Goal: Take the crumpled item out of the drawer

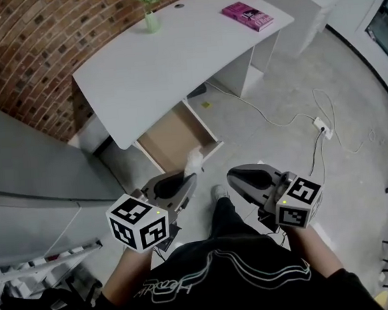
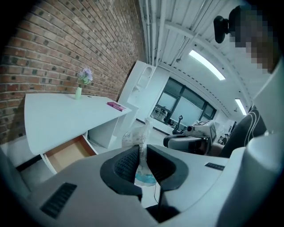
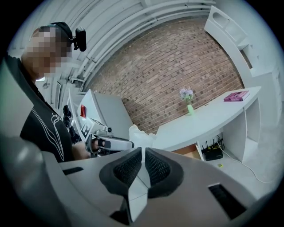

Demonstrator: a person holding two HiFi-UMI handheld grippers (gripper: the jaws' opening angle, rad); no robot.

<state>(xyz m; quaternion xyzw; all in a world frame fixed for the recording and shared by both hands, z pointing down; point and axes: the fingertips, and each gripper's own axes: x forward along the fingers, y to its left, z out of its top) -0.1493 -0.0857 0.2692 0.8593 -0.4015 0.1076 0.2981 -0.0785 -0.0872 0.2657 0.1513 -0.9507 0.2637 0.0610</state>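
Just above the front of the open drawer (image 1: 174, 136), the left tool (image 1: 187, 182) grips the crumpled item (image 1: 194, 161), which hangs clear of the drawer. Beside it, the right tool (image 1: 236, 176) is closed on nothing. The removal looks essentially done, with at most a set-down on the bench (image 1: 172, 52) left.

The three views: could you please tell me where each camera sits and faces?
Head view: on the person's head, facing steeply down at desk, drawer, left gripper, right gripper, own torso.
Left gripper view: on left gripper, along fingers shut on crumpled item, toward desk.
Right gripper view: on right gripper, toward brick wall; torso at left.
Both gripper views share the desk.
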